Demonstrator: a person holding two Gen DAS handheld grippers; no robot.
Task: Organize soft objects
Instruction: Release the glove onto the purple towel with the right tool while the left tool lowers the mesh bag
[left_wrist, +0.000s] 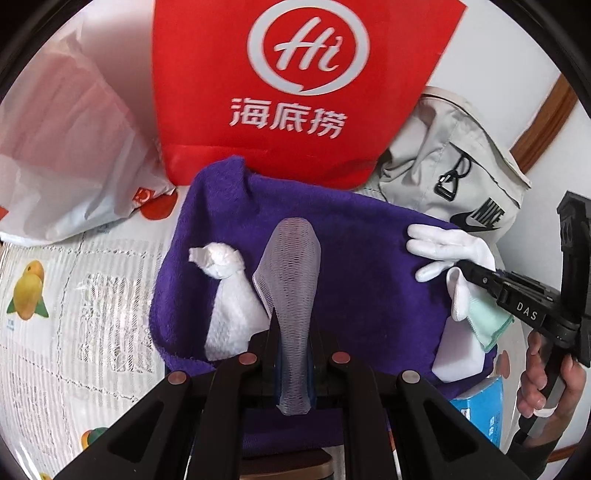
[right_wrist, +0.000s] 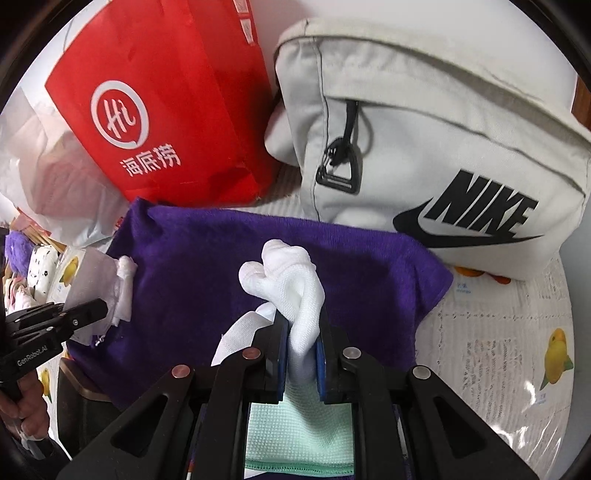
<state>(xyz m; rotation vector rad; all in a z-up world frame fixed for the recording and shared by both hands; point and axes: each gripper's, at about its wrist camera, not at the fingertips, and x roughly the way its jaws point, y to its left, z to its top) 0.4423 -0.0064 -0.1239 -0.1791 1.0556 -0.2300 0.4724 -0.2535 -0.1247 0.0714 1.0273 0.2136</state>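
From the left wrist, the left gripper (left_wrist: 291, 332) is seen clamped on a grey mesh sock (left_wrist: 290, 280), its lower end hidden between the jaws. The sock is held over a purple towel (left_wrist: 354, 266) spread on the table (left_wrist: 74, 295). A knotted white cloth (left_wrist: 225, 291) lies on the towel's left half, partly covered by the sock. At the towel's right edge the right gripper (left_wrist: 461, 271) is pinching a white glove (left_wrist: 443, 243); a mint cloth (left_wrist: 487, 321) is tucked beneath it, cut off by the frame.

From the right wrist, the right gripper (right_wrist: 301, 332) is shut on that white glove (right_wrist: 291, 291), bunched up over the purple towel (right_wrist: 192, 258). The mint cloth (right_wrist: 299, 435) is half hidden under the jaws. The left gripper (right_wrist: 107, 310) is glimpsed at the towel's left edge, its tips buried in white fabric.
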